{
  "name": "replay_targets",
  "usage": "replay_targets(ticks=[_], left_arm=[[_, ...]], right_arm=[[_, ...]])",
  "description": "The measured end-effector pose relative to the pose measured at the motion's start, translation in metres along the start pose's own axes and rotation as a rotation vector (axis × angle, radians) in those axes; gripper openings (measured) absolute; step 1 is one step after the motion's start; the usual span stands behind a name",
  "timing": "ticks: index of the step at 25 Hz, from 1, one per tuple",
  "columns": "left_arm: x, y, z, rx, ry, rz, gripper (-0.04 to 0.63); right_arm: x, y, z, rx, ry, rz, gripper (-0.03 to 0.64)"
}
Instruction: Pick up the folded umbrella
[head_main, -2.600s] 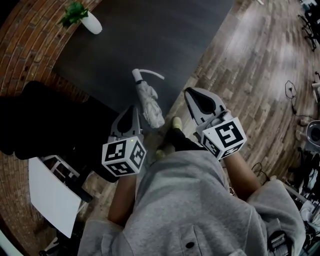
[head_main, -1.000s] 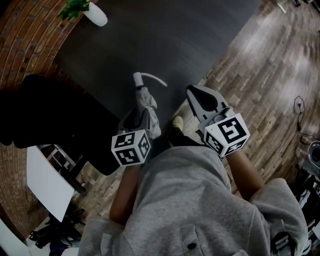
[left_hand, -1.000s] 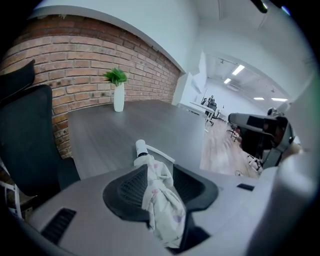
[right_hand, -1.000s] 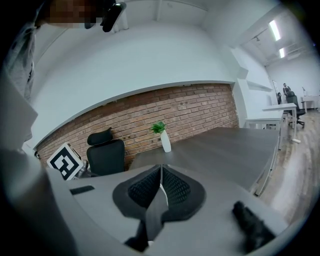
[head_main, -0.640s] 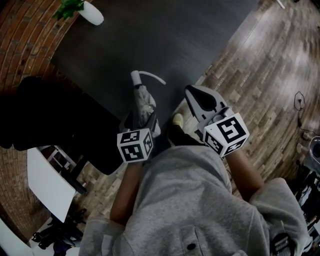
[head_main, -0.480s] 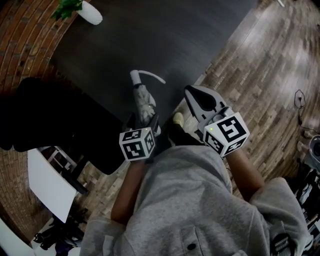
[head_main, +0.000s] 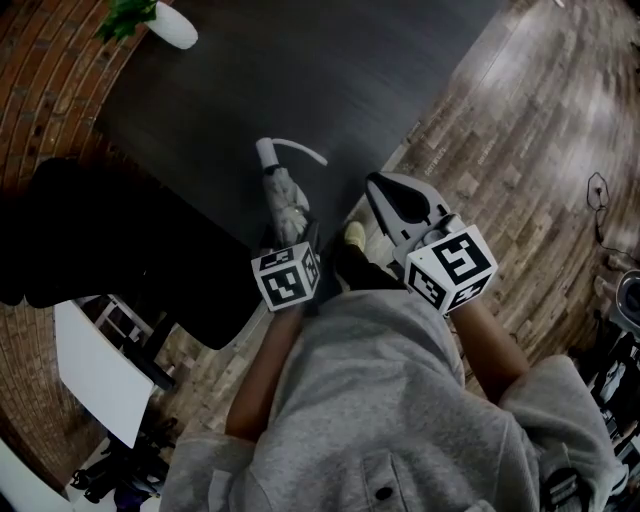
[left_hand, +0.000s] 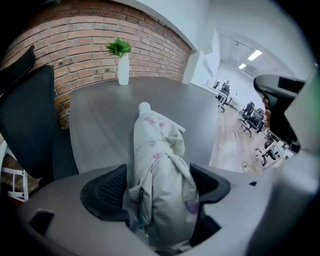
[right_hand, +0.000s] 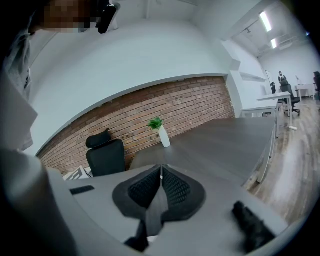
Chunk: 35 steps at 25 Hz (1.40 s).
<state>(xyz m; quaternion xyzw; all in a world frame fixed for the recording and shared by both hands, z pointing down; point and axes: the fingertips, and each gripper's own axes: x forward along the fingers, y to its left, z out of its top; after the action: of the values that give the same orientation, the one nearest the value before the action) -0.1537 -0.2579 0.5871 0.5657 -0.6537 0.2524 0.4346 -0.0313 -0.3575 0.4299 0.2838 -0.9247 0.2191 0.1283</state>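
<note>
Left gripper view: the umbrella (left_hand: 156, 145) lies on the table (left_hand: 100, 112), its canopy between the opening jaws of the left gripper (left_hand: 159, 174). It looks light, soft and squashy, so grip the bunched canopy firmly. The right gripper (right_hand: 160, 175) has its jaws pressed together, empty.

One umbrella (head_main: 285, 195), two hand-held grippers (head_main: 290, 238) (head_main: 373, 182), one vase (head_main: 172, 28).

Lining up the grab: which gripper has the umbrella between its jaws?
The left gripper: the folded umbrella sits between its opening jaws. The right gripper has shut, empty jaws.
</note>
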Motion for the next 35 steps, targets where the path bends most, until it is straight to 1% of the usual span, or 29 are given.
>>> replay_targets(ticks=[6,9,10,11,12,14,16,17,20,24,25,27,29,32,33,35], left_arm=[[-0.004,0.017,-0.004,0.001,0.005,0.039,0.393],[-0.016,0.043,-0.007,-0.017,0.002,0.087,0.396],[-0.019,0.05,-0.008,-0.002,-0.002,0.099,0.396],[-0.02,0.054,-0.009,0.038,0.0,0.1,0.395],[-0.018,0.053,-0.011,0.102,0.013,0.093,0.395],[-0.009,0.048,-0.017,0.246,0.072,0.079,0.396],[-0.005,0.047,-0.018,0.349,0.108,0.086,0.396],[-0.005,0.047,-0.017,0.377,0.111,0.085,0.396],[-0.007,0.044,-0.012,0.409,0.099,0.049,0.394],[0.004,0.044,-0.015,0.506,0.152,0.017,0.394],[0.007,0.044,-0.016,0.52,0.16,0.011,0.395],[0.01,0.046,-0.017,0.512,0.168,-0.015,0.396],[0.012,0.047,-0.018,0.49,0.169,-0.059,0.395],[0.015,0.047,-0.016,0.447,0.146,-0.121,0.394],[0.015,0.049,-0.014,0.426,0.131,-0.124,0.393],[0.015,0.053,-0.01,0.389,0.119,-0.107,0.344]], right_arm=[[0.002,0.0,0.002,0.003,-0.005,0.005,0.025],[0.004,0.003,0.005,0.001,-0.009,0.011,0.025],[0.005,0.003,0.005,0.0,-0.01,0.013,0.025],[0.006,0.004,0.006,0.001,-0.011,0.015,0.025],[0.006,0.004,0.006,0.002,-0.011,0.017,0.025],[0.006,0.003,0.004,0.004,-0.009,0.016,0.025],[0.006,0.004,0.003,0.006,-0.009,0.014,0.025],[0.006,0.004,0.004,0.007,-0.01,0.013,0.025],[0.005,0.003,0.004,0.008,-0.012,0.007,0.025],[0.005,0.001,0.006,0.007,-0.016,-0.004,0.025],[0.004,0.001,0.006,0.006,-0.017,-0.007,0.025],[0.003,0.0,0.006,0.005,-0.019,-0.012,0.025],[0.002,-0.003,0.007,0.005,-0.021,-0.018,0.025],[-0.004,-0.01,0.008,0.004,-0.026,-0.035,0.025],[-0.005,-0.012,0.007,0.004,-0.027,-0.04,0.025],[-0.008,-0.014,0.007,0.001,-0.028,-0.048,0.025]])
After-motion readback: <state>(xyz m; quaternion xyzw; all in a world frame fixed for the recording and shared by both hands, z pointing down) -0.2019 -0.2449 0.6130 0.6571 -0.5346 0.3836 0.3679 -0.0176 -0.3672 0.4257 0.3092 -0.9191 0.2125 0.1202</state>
